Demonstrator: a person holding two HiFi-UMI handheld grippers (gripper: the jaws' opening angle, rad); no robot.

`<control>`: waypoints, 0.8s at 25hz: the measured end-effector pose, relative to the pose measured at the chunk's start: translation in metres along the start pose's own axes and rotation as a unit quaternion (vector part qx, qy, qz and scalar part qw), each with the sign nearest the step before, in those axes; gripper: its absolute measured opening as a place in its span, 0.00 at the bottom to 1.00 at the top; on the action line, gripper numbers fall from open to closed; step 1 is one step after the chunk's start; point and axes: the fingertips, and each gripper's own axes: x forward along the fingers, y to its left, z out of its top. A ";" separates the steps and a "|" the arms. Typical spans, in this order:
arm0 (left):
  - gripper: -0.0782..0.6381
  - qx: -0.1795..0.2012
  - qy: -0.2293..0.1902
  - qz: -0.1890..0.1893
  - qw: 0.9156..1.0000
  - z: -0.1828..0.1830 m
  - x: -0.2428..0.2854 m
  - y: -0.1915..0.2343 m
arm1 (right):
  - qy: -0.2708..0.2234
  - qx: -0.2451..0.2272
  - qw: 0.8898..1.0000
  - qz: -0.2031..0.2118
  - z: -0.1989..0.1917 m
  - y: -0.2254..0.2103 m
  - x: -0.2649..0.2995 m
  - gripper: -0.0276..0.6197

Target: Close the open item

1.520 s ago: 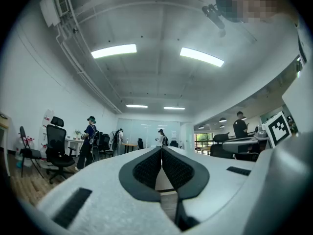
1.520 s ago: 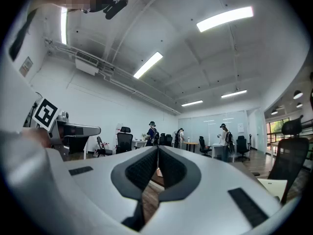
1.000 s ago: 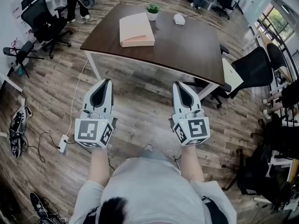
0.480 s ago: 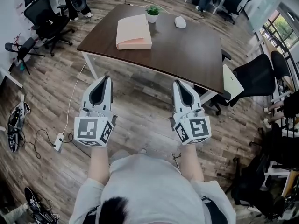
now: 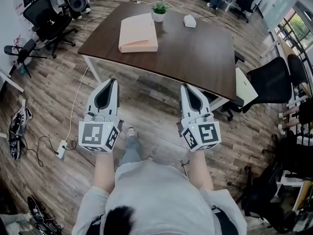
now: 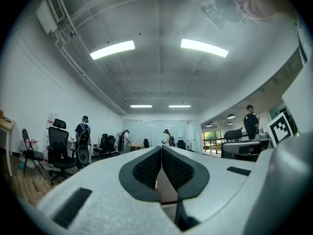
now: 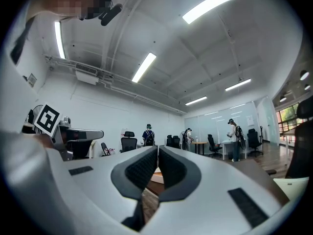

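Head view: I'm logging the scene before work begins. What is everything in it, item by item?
Table: one, dark brown, ahead of the person.
Flat box: one, pale pink, table's far left.
Potted plant: one, green, table's far edge.
Small object: one, white, right of the plant.
Office chairs: several, black, round the room.
Power strip: one, white, floor at left.
Left gripper: one, white, fingers shut, empty.
Right gripper: one, white, fingers shut, empty.

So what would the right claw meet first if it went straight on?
Likely the near edge of the dark table: the right claw, shut and empty, points at it across the floor, with the pink box beyond. Depth is unclear.
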 end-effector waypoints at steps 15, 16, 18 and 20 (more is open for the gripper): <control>0.12 0.004 0.001 -0.033 0.999 -0.009 0.123 0.075 | -0.011 -0.004 0.999 -0.035 0.000 -0.045 0.131 0.06; 0.12 0.006 0.002 -0.035 0.999 -0.009 0.131 0.083 | -0.012 -0.004 0.999 -0.038 0.000 -0.045 0.142 0.06; 0.12 0.008 0.006 -0.042 0.999 -0.010 0.146 0.100 | -0.012 -0.005 0.999 -0.042 0.000 -0.044 0.163 0.06; 0.12 0.009 0.009 -0.048 0.999 -0.012 0.160 0.114 | -0.011 -0.007 0.999 -0.044 -0.002 -0.043 0.182 0.06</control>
